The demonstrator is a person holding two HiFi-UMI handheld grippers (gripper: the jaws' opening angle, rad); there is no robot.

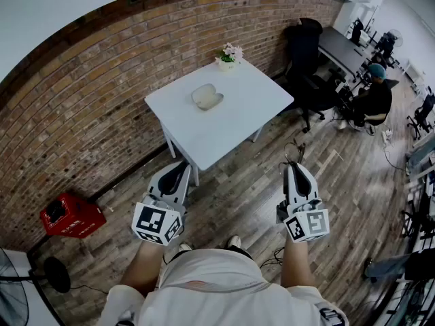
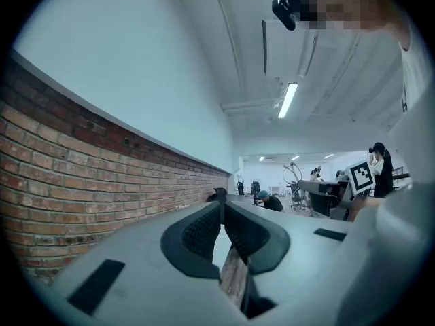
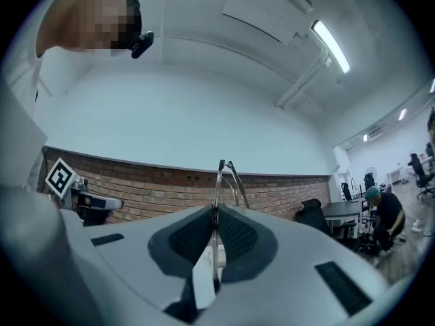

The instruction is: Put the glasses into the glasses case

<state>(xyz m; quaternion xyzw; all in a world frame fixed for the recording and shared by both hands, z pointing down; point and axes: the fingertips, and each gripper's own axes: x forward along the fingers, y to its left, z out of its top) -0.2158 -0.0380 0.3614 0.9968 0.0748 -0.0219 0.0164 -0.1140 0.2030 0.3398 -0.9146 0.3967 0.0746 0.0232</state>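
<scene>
A pale, closed-looking glasses case (image 1: 207,97) lies near the middle of the white table (image 1: 238,124), well ahead of both grippers. My right gripper (image 1: 294,167) is held over the wooden floor in front of the table, shut on the glasses (image 3: 228,175). Their thin metal frame rises from between its pads (image 3: 215,212) and shows as fine wire beyond the tip (image 1: 293,153). My left gripper (image 1: 178,167) hangs level at the left near a table leg. Its jaws meet at the tip (image 2: 222,206) with nothing between them.
A small pot of flowers (image 1: 229,55) stands at the table's far corner by the brick wall. A red crate (image 1: 71,214) and a fan (image 1: 15,296) sit on the floor at the left. Black office chairs (image 1: 306,53), a desk and a seated person (image 1: 372,102) fill the right.
</scene>
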